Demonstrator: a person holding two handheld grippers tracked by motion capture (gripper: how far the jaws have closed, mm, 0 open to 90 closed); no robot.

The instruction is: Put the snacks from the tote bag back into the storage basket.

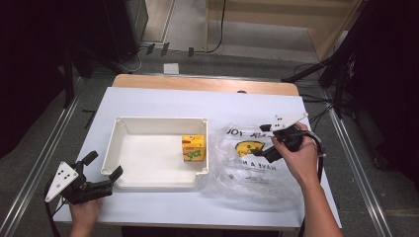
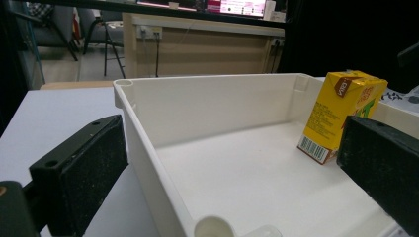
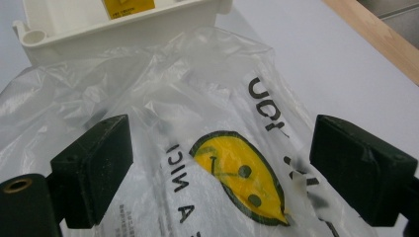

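Left gripper (image 1: 104,171): near left edge of the table (image 1: 148,98), held in the person's left hand (image 1: 85,212); jaws spread wide, grasping nothing. In the left gripper view one jaw sits outside the tray's near wall, the other over its inside.

Right gripper (image 1: 269,140): held in the right hand (image 1: 301,158) over the plastic bag; jaws parted wide, empty. In the right gripper view its pads (image 3: 94,168) sit to either side of the yellow smiley print (image 3: 237,177); whether they touch the film I cannot tell.

Tray (image 1: 118,133): white, shallow, rectangular, centre of table.

Juice carton (image 1: 192,148): yellow, small, upright inside the tray against its right wall.

Plastic bag (image 1: 247,173): clear, crumpled, black lettering, lying just right of the tray, touching its wall.

Table: white top, wooden strip along far edge.

Floor beyond: cables (image 1: 217,29), stand legs.
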